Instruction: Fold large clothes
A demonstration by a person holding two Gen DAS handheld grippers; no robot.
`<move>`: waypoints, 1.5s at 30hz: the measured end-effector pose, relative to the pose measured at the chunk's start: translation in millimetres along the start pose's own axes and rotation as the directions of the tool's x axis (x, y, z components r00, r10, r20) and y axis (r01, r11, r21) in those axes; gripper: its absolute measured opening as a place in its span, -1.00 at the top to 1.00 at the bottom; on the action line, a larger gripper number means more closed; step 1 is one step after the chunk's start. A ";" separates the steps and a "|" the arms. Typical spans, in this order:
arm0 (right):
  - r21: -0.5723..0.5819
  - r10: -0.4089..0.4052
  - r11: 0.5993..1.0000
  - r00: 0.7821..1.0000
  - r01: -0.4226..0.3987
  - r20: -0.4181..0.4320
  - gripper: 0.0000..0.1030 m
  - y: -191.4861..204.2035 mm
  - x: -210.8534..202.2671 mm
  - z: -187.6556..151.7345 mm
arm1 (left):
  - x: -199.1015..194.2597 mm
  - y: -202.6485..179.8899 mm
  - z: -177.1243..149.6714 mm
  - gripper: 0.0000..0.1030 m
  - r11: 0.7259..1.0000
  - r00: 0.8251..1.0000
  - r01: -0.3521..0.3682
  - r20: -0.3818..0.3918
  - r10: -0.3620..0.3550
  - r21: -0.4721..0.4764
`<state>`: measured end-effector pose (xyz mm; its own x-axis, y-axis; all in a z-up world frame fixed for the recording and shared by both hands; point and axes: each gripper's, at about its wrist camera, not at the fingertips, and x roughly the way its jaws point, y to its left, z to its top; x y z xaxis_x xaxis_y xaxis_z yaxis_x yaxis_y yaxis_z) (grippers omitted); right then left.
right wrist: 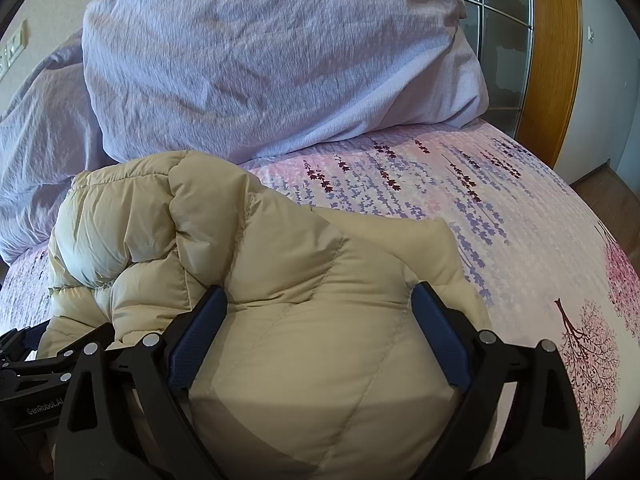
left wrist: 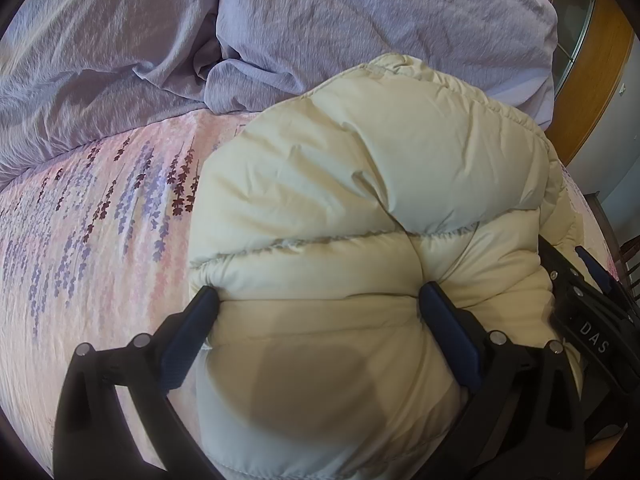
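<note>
A cream puffy down jacket (left wrist: 360, 168) lies bundled into a thick fold on the bed. In the left wrist view my left gripper (left wrist: 316, 300) stands very wide, and both blue pads dent the near end of the bundle, with creases spreading from the tips. The right wrist view shows the same jacket (right wrist: 280, 248). My right gripper (right wrist: 318, 296) is spread just as wide, and the padding bulges between its pads and presses against them. The black frame of the right gripper (left wrist: 588, 320) sits close beside the left one, against the jacket's right side.
The bed has a pink sheet printed with purple flowers (left wrist: 80, 240) (right wrist: 520, 240). A crumpled lilac duvet and pillow (left wrist: 360, 20) (right wrist: 260, 60) lie just behind the jacket. A wooden door frame with glass (right wrist: 556, 40) and the floor (right wrist: 600, 192) are past the bed's right edge.
</note>
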<state>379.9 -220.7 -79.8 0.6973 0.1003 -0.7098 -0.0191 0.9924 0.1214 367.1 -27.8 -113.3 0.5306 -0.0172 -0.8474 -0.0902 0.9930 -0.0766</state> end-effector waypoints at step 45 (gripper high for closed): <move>0.462 0.584 0.797 0.693 -0.390 -0.422 -0.97 -84.0 36.9 -4.2 | -47.5 41.2 -4.8 -0.93 0.975 0.981 0.189 -0.014 -0.192 -0.119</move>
<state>404.2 -300.1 -119.1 0.1697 0.6790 -0.7143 0.0442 0.7188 0.6938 334.2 13.4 -78.8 0.5258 -0.2093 -0.8244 -0.0878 0.9507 -0.2973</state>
